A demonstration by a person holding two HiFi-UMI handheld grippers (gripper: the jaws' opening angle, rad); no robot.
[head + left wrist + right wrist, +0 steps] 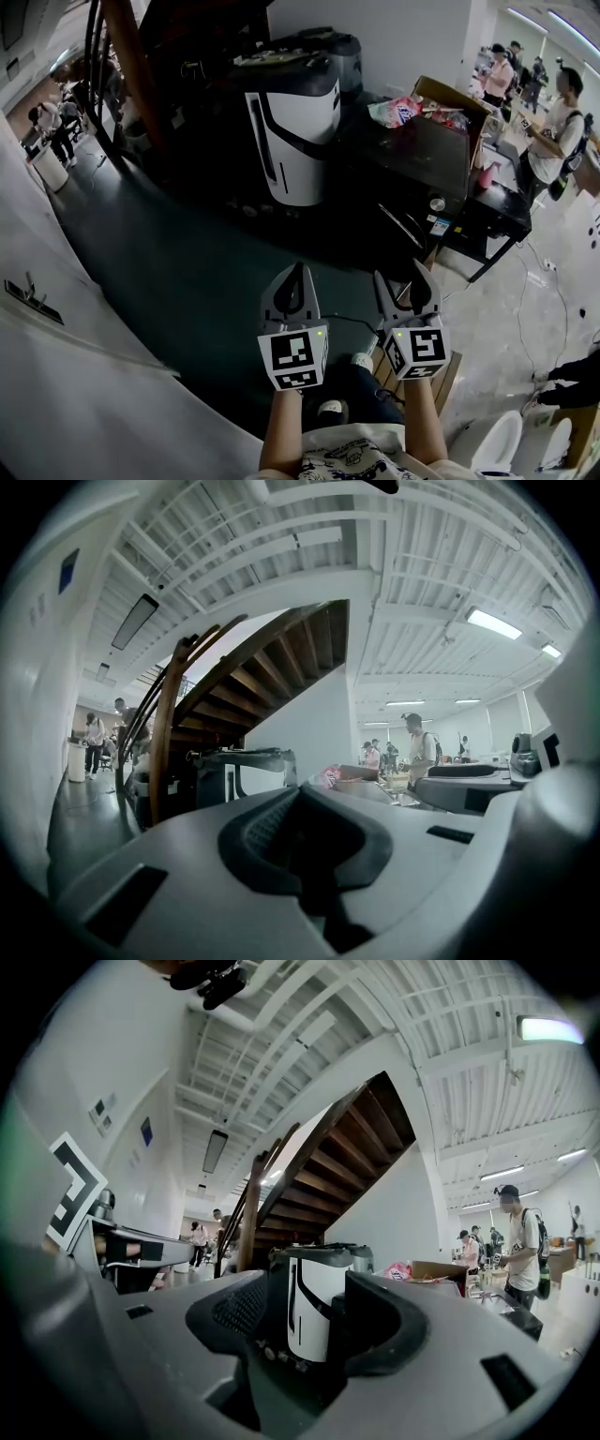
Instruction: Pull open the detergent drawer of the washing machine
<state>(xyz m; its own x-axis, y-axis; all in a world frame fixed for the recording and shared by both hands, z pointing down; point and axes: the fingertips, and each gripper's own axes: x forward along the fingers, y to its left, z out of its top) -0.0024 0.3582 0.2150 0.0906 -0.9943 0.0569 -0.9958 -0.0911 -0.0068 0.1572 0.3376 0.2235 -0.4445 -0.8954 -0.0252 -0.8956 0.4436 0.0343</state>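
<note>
A white machine with black trim and a black lid [295, 131] stands on the dark floor some way ahead of both grippers. I cannot make out a detergent drawer on it. My left gripper [298, 270] is held low in front of me, its jaws shut together with nothing between them [305, 794]. Beside it, my right gripper [403, 274] is open and empty. In the right gripper view the machine [314, 1302] shows far off through the gap between the open jaws [305, 1288]. Neither gripper touches the machine.
A dark wooden staircase post [131, 66] rises left of the machine. A black table [422, 159] with a cardboard box and bags stands to its right. A white wall [56, 309] runs along the left. People [553, 131] stand at the far right.
</note>
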